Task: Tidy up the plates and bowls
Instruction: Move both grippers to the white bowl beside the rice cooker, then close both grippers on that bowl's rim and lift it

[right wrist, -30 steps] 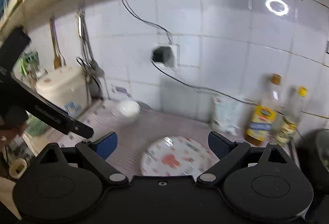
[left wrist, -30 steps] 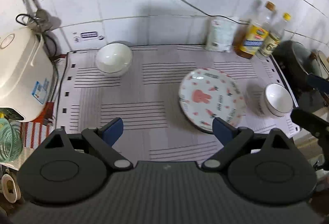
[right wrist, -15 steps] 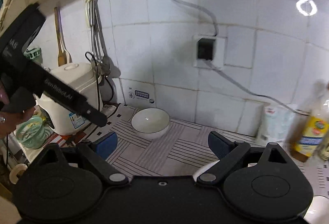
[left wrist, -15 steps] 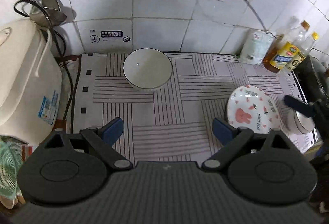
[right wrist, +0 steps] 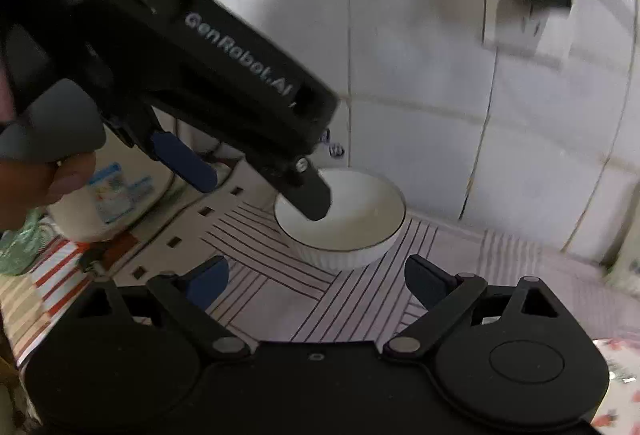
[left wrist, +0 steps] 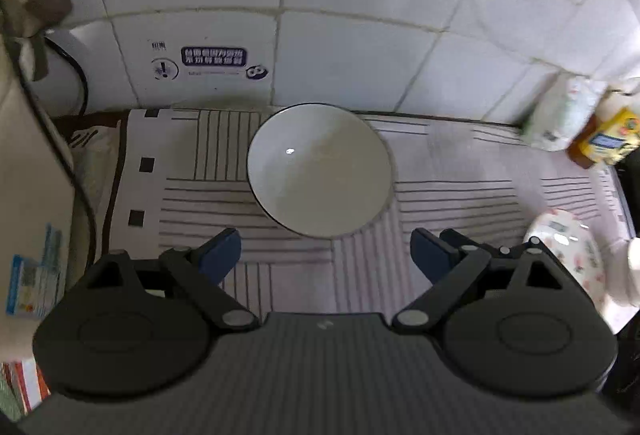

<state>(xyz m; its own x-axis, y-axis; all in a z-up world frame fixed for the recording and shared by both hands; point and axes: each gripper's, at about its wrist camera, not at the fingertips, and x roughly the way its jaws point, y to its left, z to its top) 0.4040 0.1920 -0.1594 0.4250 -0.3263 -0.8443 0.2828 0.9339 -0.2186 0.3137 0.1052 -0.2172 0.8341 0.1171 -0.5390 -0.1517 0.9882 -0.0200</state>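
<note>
Dim, fisheye-warped frames; motion blur toward edges.

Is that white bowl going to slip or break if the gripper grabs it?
The bowl looks glossy, with a bright glint inside, so it may be slippery. It looks like ceramic, so probably stiff, and it could chip if dropped. It sits upright on the striped mat, so it seems unlikely to tip. The left hand-held gripper is open.

white bowl (left wrist: 319,171) upright, patterned plate (left wrist: 568,251) right
</note>
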